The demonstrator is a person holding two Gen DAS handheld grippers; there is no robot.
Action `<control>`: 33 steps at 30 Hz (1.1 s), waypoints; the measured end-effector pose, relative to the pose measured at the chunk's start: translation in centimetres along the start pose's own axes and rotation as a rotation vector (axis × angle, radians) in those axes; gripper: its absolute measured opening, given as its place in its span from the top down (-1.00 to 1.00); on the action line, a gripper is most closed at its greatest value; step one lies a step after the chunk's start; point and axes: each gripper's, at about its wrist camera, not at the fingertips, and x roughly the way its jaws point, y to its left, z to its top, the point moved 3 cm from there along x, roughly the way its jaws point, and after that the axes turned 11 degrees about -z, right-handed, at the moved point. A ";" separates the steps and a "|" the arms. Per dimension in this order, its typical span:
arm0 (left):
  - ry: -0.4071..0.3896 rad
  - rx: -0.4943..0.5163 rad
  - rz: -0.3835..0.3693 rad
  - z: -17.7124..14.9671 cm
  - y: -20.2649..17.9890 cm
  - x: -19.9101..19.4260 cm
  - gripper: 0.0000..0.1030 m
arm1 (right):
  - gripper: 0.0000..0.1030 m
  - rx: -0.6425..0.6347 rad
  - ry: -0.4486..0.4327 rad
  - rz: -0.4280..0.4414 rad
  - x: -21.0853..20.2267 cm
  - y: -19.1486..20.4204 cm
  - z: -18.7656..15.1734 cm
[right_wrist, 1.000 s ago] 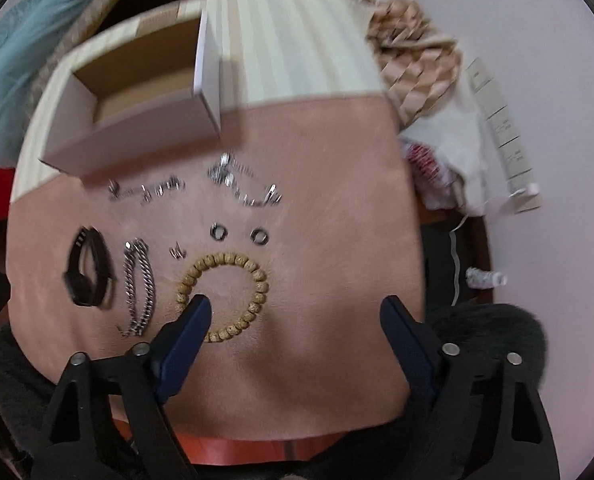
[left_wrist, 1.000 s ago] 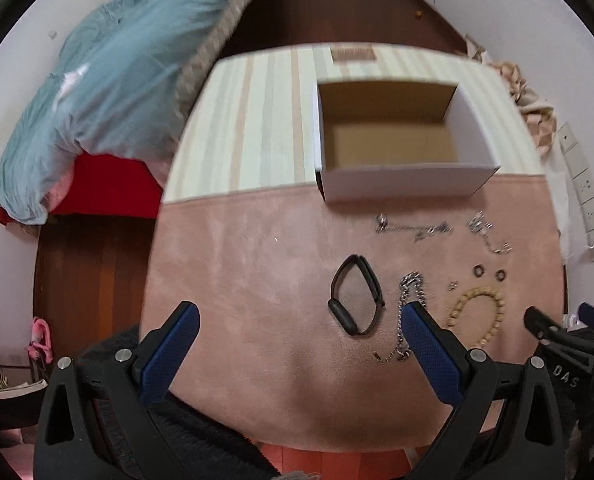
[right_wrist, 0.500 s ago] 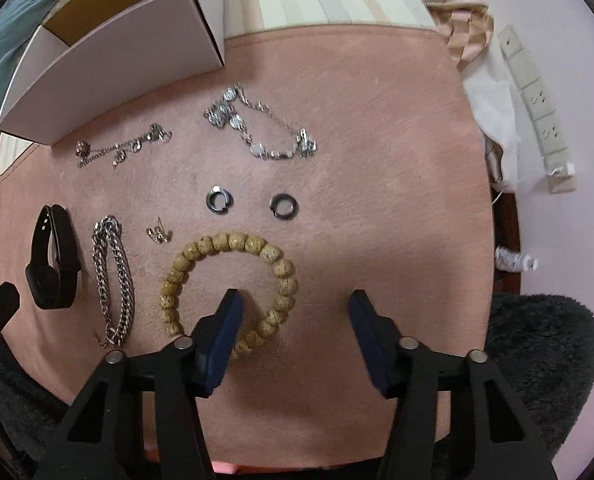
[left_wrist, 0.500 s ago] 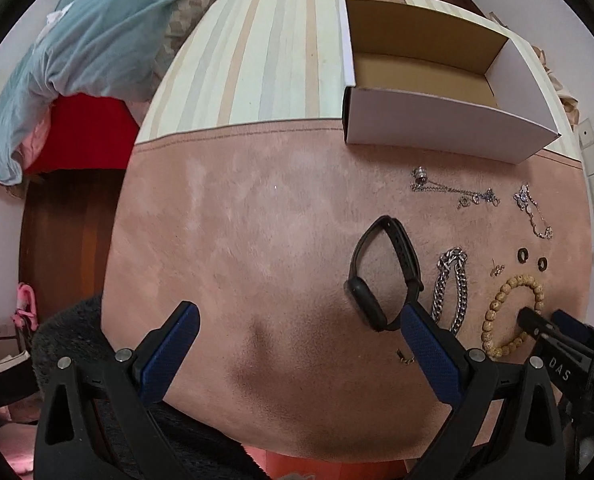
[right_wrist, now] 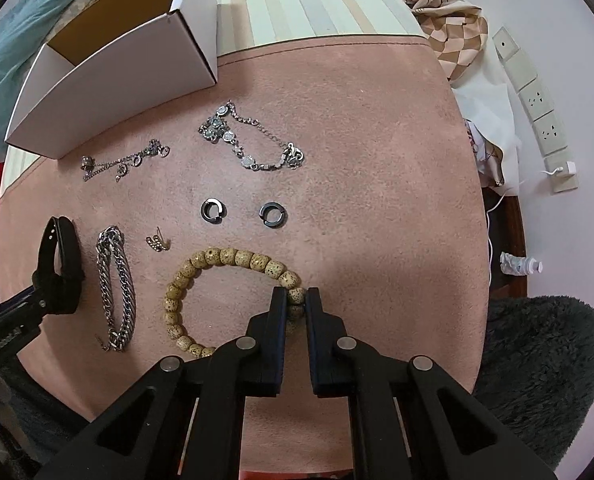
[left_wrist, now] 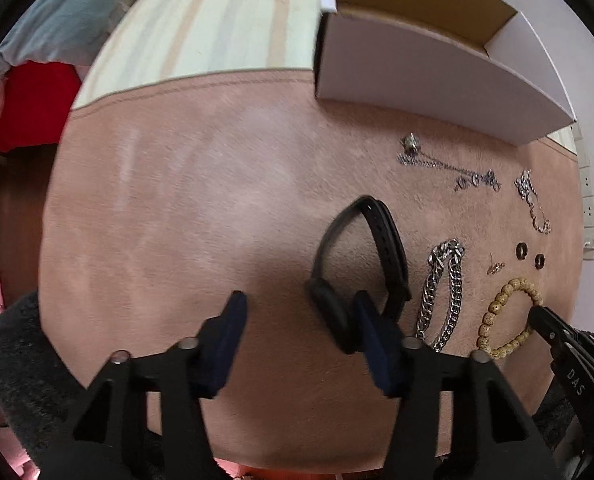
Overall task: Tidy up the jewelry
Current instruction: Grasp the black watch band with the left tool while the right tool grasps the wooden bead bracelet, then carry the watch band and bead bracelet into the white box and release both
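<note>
Jewelry lies on a pink suede mat (right_wrist: pixel 377 160). My right gripper (right_wrist: pixel 296 295) is shut on the right side of a wooden bead bracelet (right_wrist: pixel 201 264). My left gripper (left_wrist: pixel 299 308) is open, its jaws part closed, low over the mat; its right finger (left_wrist: pixel 371 328) reaches inside the loop of a black wristband (left_wrist: pixel 381 232) and the band's thick end lies between the jaws. The wristband also shows in the right wrist view (right_wrist: pixel 63 264). A thick silver chain (right_wrist: pixel 115 280), two dark rings (right_wrist: pixel 213 211), a small gold earring (right_wrist: pixel 157 242) and two fine silver bracelets (right_wrist: pixel 253 140) lie around.
An open white cardboard box (right_wrist: pixel 109 68) stands at the back of the mat, on a striped cloth (left_wrist: pixel 217 20). A blue quilt (right_wrist: pixel 5 40) lies at the left. Checked fabric (right_wrist: pixel 453 24) and wall sockets (right_wrist: pixel 537 96) are at the right. A dark fluffy cushion (right_wrist: pixel 537 360) lies near me.
Both grippers moved down and forward toward the mat. The right jaws closed onto the bead bracelet. The left jaws narrowed and its right finger entered the wristband's loop.
</note>
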 end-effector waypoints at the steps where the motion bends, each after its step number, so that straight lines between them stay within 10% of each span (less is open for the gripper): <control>1: -0.009 0.007 0.005 0.0 -0.1 0.0 0.14 | 0.81 -0.005 -0.002 -0.004 0.0 0.0 0.1; 9: -0.046 0.050 0.018 0.5 -1.1 0.1 0.80 | 0.81 -0.021 0.003 -0.028 0.0 0.4 0.1; 33: -0.440 0.146 -0.048 1.8 -4.2 -18.3 0.81 | 0.82 -0.037 -0.438 0.092 -18.7 0.5 4.4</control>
